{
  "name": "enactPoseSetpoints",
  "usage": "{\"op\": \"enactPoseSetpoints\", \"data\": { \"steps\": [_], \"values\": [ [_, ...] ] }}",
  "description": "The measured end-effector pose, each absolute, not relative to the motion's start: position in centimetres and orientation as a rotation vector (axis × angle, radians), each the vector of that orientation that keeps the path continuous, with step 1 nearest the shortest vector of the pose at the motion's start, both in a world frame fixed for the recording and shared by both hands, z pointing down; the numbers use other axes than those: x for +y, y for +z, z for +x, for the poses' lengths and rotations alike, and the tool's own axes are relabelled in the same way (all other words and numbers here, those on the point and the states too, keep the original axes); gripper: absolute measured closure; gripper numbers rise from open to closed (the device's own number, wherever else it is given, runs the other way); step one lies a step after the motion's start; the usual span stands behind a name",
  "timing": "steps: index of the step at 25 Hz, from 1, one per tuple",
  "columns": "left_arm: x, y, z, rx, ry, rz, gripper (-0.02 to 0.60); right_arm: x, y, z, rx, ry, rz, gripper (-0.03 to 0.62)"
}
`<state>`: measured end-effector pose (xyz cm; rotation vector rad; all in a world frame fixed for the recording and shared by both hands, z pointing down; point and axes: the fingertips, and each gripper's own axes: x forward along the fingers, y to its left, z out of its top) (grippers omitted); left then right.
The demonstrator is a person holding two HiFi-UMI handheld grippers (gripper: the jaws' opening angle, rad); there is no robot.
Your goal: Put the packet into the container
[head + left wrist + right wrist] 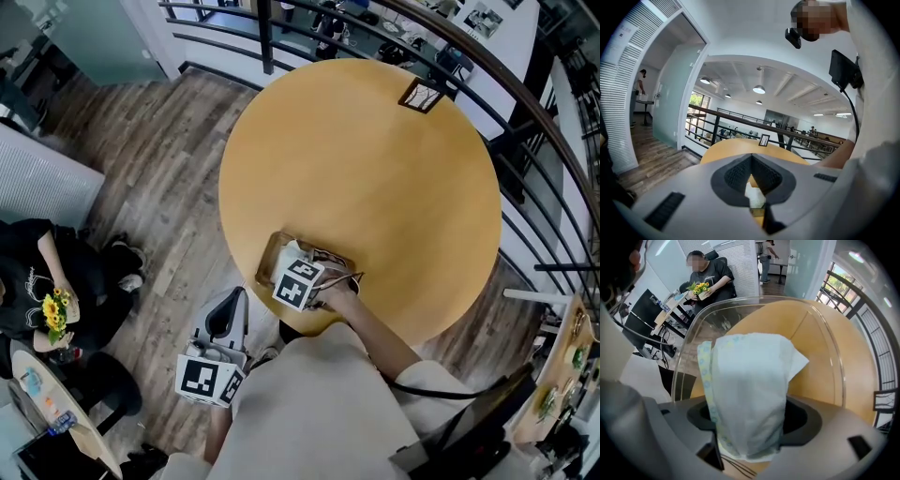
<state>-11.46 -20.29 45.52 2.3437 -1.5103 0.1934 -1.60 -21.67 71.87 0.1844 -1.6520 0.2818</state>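
A pale blue-white packet (747, 390) lies inside the clear plastic container (827, 352), which stands on the round wooden table (375, 169) near its front edge. My right gripper (302, 262) reaches down into the container (270, 260). In the right gripper view its jaws stand wide on either side of the packet, with dark pad surface showing on both sides. My left gripper (225, 323) hangs off the table's front edge near the person's body, over the floor, its jaws closed together with nothing held. In the left gripper view this gripper (751, 161) points toward the table.
A small framed card (422, 95) stands at the table's far edge. A curved black railing (525, 122) runs behind and to the right of the table. A seated person with yellow flowers (54, 309) is on the floor side at left.
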Motion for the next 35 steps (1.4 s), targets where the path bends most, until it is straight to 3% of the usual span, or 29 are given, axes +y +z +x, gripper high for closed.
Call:
{"op": "enactPoseSetpoints", "data": {
  "steps": [12, 27, 32, 35],
  "values": [
    [-20.4, 45.4, -11.7, -1.493, 0.174, 2.361, 0.577, -22.5, 68.0, -2.9, -1.72, 0.26, 0.155, 0.22],
    [-20.7, 45.5, -11.7, -1.448, 0.172, 2.396, 0.575, -23.6, 59.9, -2.3, -2.062, 0.407, 0.379, 0.226],
    [-20.8, 45.4, -11.0, -1.422, 0.173, 2.421, 0.577, -24.6, 58.5, -1.3, -2.174, 0.488, 0.563, 0.333],
    [-20.9, 45.2, -10.8, -1.417, 0.178, 2.431, 0.577, -25.9, 57.5, -0.6, -2.211, 0.444, 0.725, 0.495]
  ]
}}
